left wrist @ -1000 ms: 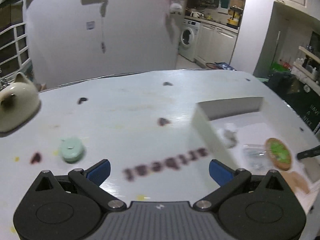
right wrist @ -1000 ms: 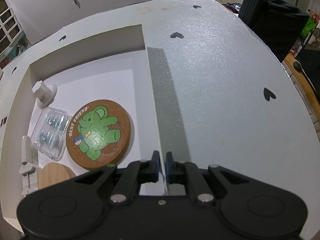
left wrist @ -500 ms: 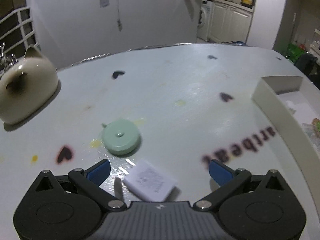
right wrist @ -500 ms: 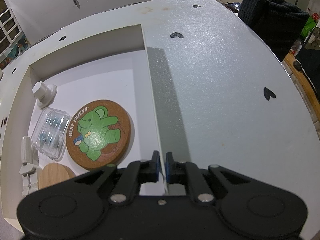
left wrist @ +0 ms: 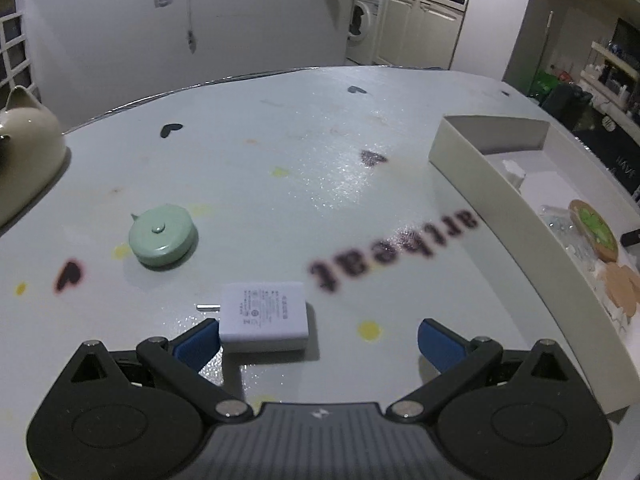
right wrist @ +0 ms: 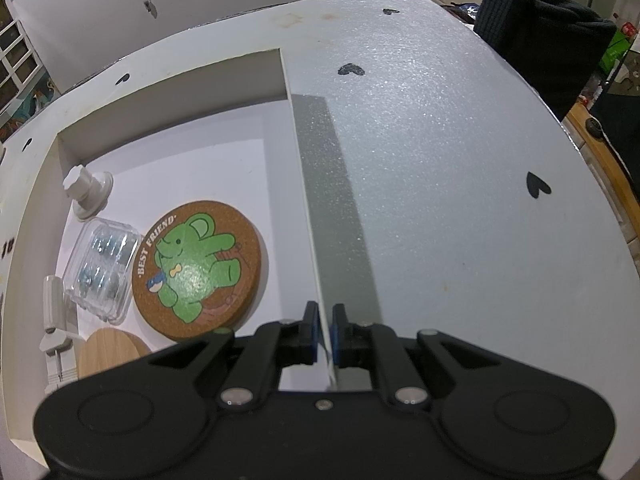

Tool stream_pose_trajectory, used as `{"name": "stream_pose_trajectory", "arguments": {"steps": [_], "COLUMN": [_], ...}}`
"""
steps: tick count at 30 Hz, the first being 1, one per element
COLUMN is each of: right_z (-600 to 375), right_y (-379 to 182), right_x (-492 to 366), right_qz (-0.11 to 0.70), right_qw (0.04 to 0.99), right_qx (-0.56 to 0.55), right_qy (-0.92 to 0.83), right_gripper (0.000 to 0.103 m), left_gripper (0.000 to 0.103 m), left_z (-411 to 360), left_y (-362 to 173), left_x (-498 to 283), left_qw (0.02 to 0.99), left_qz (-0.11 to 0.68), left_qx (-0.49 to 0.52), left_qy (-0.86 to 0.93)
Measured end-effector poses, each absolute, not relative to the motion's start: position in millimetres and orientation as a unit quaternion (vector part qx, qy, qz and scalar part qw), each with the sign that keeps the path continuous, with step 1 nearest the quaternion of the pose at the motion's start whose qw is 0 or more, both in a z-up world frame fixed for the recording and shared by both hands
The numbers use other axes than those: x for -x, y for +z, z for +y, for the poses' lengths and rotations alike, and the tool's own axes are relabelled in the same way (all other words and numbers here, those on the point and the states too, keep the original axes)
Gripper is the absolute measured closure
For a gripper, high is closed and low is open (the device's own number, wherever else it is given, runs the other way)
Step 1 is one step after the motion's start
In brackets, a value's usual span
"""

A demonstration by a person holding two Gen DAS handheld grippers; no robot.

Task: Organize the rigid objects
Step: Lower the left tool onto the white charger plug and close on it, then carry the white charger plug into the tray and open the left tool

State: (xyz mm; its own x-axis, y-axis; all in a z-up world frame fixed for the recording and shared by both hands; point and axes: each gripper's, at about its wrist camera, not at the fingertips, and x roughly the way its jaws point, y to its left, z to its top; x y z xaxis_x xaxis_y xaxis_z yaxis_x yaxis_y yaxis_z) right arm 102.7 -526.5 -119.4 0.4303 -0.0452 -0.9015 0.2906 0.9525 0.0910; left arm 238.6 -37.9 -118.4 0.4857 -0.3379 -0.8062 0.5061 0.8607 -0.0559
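Observation:
A white charger plug [left wrist: 264,316] lies on the table between my open left gripper's [left wrist: 320,344] jaws, close to the left blue fingertip [left wrist: 199,343]. A mint green round tape measure [left wrist: 163,235] sits further off to the left. My right gripper [right wrist: 325,334] is shut on the right wall [right wrist: 310,216] of the white box [left wrist: 496,200]. Inside the box lie a cork coaster with a green elephant [right wrist: 198,264], a clear plastic case [right wrist: 102,264], a white knob [right wrist: 86,192], a plain wooden coaster [right wrist: 108,352] and a white clip [right wrist: 54,320].
A cream cat-shaped ceramic piece [left wrist: 22,160] stands at the table's far left. The white table [left wrist: 320,152] carries black heart marks and printed lettering [left wrist: 394,248]. A dark bag [right wrist: 544,32] stands beyond the table's right edge.
My left gripper has swung left and drawn closer; the charger plug and tape measure came into view, and the plug now lies between its jaws. The right gripper has not moved.

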Motion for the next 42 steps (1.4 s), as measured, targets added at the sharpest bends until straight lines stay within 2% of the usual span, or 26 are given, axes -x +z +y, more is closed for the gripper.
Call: {"name": "stream_pose_trajectory", "arguments": {"steps": [5,10,14,27,42], "right_z": [-526.7,-526.6,-526.7,-526.9,-528.2], "right_y": [-118.9,-119.2,-119.1,-119.1,-118.8], "right_x": [-103.4,-103.7,-103.6,-103.7,-101.4], "right_qz": [0.525,0.525,0.525,0.525,0.520], "right_qw": [0.837,0.837,0.837,0.838,0.840], "right_qx": [-0.116,-0.115,-0.115,-0.116,-0.122], "right_qy": [-0.099,-0.099,-0.099,-0.098,-0.098], "right_gripper": [0.095,0.095,0.095,0.095,0.095], "left_gripper": [0.013,0.032,0.040,0.040,0.040], "left_z": [-34.2,-32.1,-27.5,-44.9,-169.1], "left_y": [-117.0,-118.2,-119.5,-101.7,-49.3], "left_x": [-246.8,-258.6,-263.6,-255.0,-255.3], "left_qw": [0.876,0.879,0.877,0.881,0.876], "left_qz": [0.443,0.443,0.448,0.433,0.365], "left_qx": [-0.078,-0.088,-0.082,-0.071,-0.084], "left_qy": [-0.173,-0.154,-0.153,-0.177,-0.303]}}
